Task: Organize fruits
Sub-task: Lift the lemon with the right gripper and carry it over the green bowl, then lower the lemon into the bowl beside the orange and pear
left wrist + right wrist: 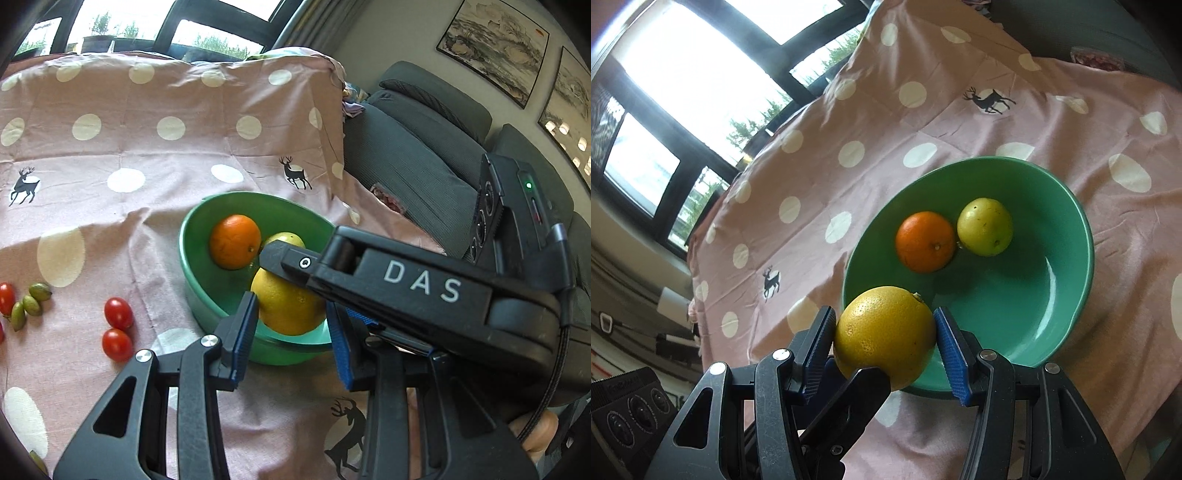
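Note:
A green bowl sits on a pink dotted cloth and holds an orange and a small yellow-green fruit. My right gripper is shut on a large yellow grapefruit and holds it over the bowl's near rim. In the left wrist view that grapefruit lies between my left gripper's open fingers, with the right gripper reaching across from the right.
Cherry tomatoes and small green olive-like fruits lie on the cloth left of the bowl. A grey sofa stands to the right. Windows are behind the table.

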Demonstrator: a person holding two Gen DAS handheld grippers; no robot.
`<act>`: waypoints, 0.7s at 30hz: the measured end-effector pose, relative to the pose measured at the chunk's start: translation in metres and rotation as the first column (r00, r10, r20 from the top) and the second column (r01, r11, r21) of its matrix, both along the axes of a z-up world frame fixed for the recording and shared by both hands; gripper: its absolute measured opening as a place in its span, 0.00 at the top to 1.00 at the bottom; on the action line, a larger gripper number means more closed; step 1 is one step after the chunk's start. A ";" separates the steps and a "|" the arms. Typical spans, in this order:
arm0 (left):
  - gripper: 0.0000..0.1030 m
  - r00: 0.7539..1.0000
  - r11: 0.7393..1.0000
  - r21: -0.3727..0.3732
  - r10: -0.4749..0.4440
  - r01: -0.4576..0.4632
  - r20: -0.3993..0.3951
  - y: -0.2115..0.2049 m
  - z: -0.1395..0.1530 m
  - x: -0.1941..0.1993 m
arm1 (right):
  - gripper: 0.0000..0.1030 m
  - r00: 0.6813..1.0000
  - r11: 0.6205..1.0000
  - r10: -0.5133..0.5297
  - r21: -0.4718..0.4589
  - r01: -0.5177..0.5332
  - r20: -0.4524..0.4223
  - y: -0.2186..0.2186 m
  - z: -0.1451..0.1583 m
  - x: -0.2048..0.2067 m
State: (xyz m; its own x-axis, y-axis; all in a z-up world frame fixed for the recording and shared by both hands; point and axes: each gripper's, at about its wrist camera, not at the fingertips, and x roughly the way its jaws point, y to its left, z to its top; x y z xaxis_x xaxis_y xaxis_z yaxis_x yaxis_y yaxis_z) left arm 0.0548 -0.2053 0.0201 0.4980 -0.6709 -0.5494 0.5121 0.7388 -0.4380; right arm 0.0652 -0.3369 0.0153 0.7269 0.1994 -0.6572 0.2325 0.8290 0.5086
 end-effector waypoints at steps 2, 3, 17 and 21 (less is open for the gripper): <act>0.65 1.000 1.000 0.004 -0.006 0.006 0.000 -0.004 0.000 0.000 | 0.45 1.000 1.000 -0.010 0.000 0.010 -0.003 -0.004 -0.001 -0.001; 0.65 1.000 1.000 0.006 -0.009 0.009 -0.001 -0.005 -0.001 0.000 | 0.45 1.000 1.000 -0.013 0.003 0.013 -0.004 -0.005 -0.002 -0.001; 0.64 0.998 0.999 0.012 -0.048 0.049 -0.035 -0.023 -0.010 0.010 | 0.45 0.997 0.998 -0.060 0.014 0.060 -0.041 -0.025 -0.009 -0.001; 0.64 0.997 0.998 0.012 -0.054 0.055 -0.048 -0.028 -0.013 0.012 | 0.45 0.996 0.997 -0.071 0.016 0.072 -0.058 -0.030 -0.013 0.000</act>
